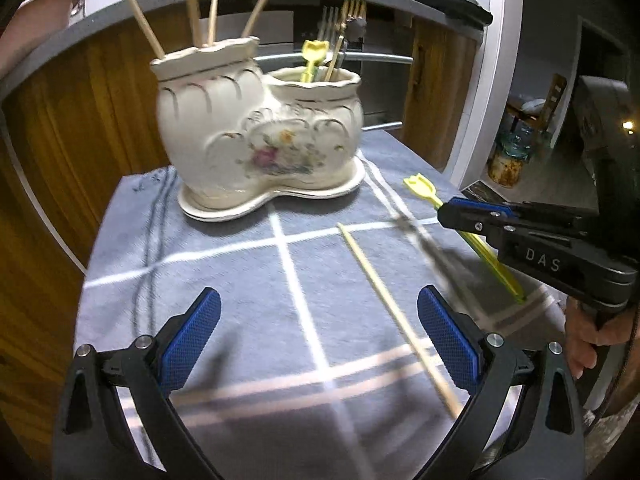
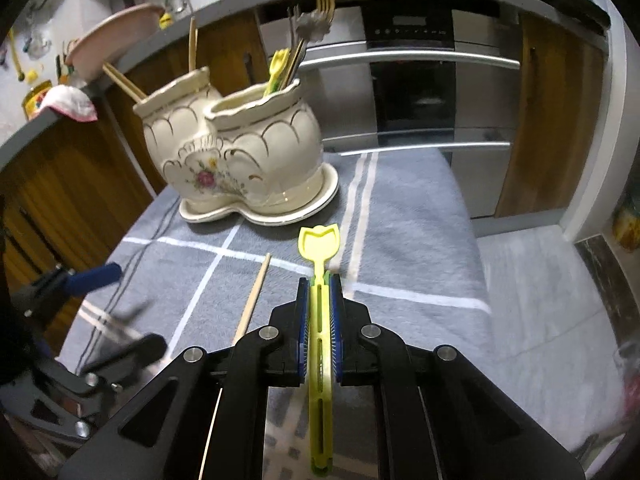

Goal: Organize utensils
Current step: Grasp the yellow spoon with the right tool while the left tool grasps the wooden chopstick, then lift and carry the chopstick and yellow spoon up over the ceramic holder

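My right gripper (image 2: 319, 280) is clenched on one yellow plastic fork (image 2: 319, 240), its head pointing toward the ceramic holder (image 2: 240, 160). My left gripper (image 1: 319, 332) stands released, nothing between its pads; one loose chopstick (image 1: 384, 300) lies on the checked cloth (image 1: 240, 272) in front of the holder, passing close by the left gripper's right pad. The holder has two pots — four chopsticks (image 1: 196, 16) in the left, another yellow fork (image 1: 311, 60) and some metal forks (image 1: 344, 20) in the right, too crowded to count. A dark blurred streak beside the loose chopstick is unreadable.
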Motion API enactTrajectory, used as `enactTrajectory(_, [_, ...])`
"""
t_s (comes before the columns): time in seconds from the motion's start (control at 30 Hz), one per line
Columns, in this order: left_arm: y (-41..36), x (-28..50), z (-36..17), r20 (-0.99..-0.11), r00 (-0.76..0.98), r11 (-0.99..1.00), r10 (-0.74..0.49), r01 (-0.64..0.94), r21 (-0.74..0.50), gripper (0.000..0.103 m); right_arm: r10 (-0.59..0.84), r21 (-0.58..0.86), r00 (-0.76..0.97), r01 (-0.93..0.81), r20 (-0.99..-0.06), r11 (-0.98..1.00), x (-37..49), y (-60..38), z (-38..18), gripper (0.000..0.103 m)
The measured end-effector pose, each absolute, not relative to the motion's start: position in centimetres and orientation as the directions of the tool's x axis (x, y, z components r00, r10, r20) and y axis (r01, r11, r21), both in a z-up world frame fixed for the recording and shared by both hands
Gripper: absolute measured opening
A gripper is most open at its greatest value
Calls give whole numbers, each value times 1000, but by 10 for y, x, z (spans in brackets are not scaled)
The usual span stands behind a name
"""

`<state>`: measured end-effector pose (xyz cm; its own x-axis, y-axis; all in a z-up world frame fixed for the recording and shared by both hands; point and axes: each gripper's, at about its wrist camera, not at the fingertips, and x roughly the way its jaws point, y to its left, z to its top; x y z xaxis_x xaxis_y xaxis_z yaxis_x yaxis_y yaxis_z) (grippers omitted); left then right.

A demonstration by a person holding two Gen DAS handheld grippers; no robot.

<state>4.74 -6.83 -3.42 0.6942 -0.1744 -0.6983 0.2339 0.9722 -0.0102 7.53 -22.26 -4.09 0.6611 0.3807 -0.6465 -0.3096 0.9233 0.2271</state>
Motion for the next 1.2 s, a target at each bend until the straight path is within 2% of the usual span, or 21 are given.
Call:
enactTrajectory(0.13, [-87,46,-39,-723,669,971,-172,240,-9,82,394,241,672,-313,-627,919,71,-232,-36,11])
enactTrajectory(0.37, [-128,42,-60,-770,626,955,-123,286,80,54,401,261,687,-304,-606,916,67,-243,-31,11])
enactTrajectory(0.53, [-135,42,-68,-777,623,947,-95,298,123,27,405,262,686,-309,-604,914,66,-242,-31,11])
enactTrajectory(0.57, [-133,44,-68,-780,616,946,-107,304,111,13,404,261,686,-309,-605,915,65,-242,-31,10])
enactTrajectory(0.7, [-122,45,-67,-792,592,938,-149,339,78,8,406,262,685,-311,-605,914,65,-241,-31,11])
enactTrajectory(0.87, [-109,45,-64,-813,561,930,-155,360,71,8,410,260,684,-317,-603,912,64,-238,-30,10])
enactTrajectory(0.93, [-108,47,-65,-815,557,931,-159,359,63,11,411,260,683,-319,-604,911,65,-236,-30,11])
enactTrajectory(1.0, [-110,48,-65,-810,569,932,-145,354,82,20,412,256,682,-324,-604,911,64,-235,-30,11])
enactTrajectory(1.1, [-114,50,-65,-800,581,927,-146,363,94,20,409,247,689,-327,-598,912,62,-233,-29,10])
enactTrajectory(1.13, [-116,50,-65,-796,587,923,-148,370,101,19,409,245,693,-328,-594,912,61,-233,-29,10])
enactTrajectory(1.17, [-118,49,-65,-793,588,916,-159,387,104,9,410,245,697,-329,-589,912,60,-233,-28,11])
enactTrajectory(1.2, [-119,49,-66,-792,587,911,-167,398,104,7,412,247,700,-330,-584,911,60,-234,-27,11])
